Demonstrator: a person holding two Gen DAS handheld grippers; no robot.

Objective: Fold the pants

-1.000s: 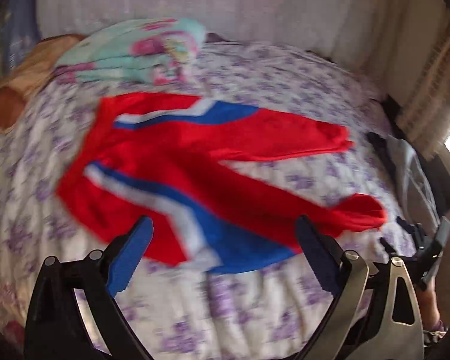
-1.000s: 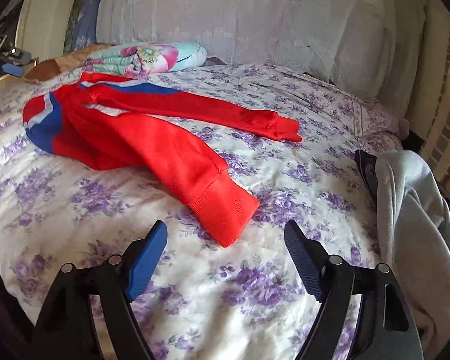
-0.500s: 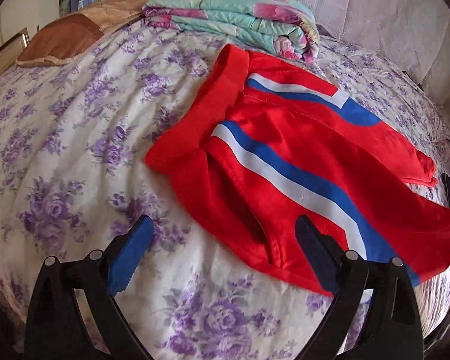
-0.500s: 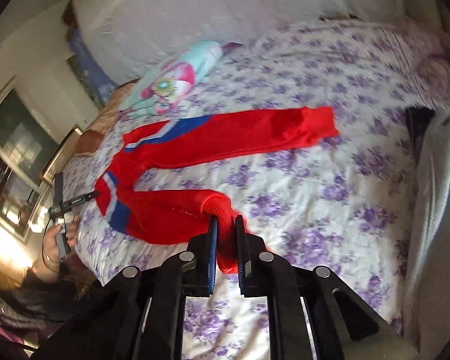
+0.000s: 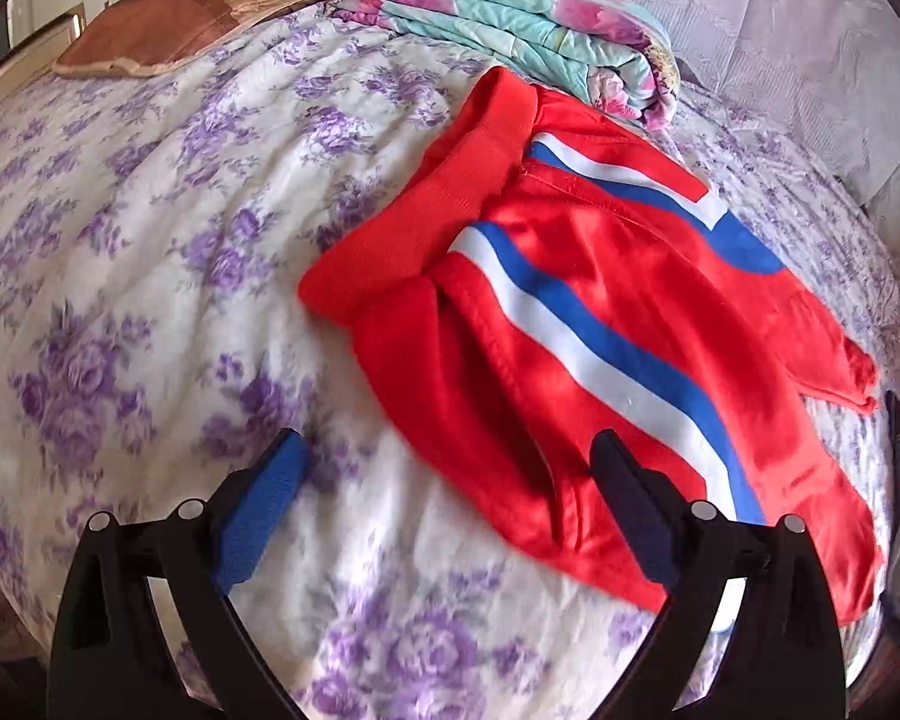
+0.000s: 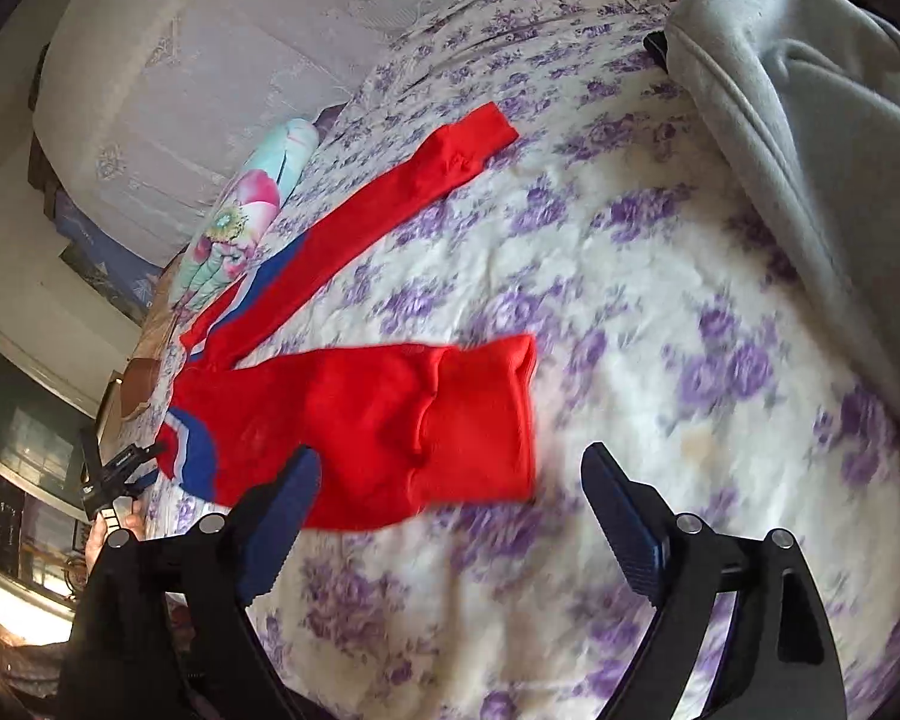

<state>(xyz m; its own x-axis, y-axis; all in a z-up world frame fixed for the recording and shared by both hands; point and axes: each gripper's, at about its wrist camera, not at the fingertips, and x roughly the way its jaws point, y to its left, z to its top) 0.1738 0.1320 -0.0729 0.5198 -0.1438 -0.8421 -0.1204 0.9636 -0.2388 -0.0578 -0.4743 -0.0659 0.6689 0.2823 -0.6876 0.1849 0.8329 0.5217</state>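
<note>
Red pants (image 5: 570, 330) with white and blue side stripes lie spread on the floral bedspread (image 5: 150, 240), waistband toward the pillows. My left gripper (image 5: 450, 480) hovers open over the near waist corner, its right finger above the fabric edge and nothing pinched. In the right wrist view the near leg (image 6: 360, 420) lies flat, its cuff just beyond my right gripper (image 6: 450, 498). That gripper's jaws are opening, and no cloth is pressed between the pads. The far leg (image 6: 438, 168) stretches toward the headboard.
A folded floral blanket (image 5: 510, 24) lies against the waistband, beside a brown pillow (image 5: 198, 18). A grey garment (image 6: 810, 150) is draped over the right side of the bed. A white cover (image 6: 210, 60) lines the back wall.
My right gripper, shut on the near leg's cuff half a second ago, has let it go and spread wide; the cuff now lies flat. My left gripper came down to the waist, then held still.
</note>
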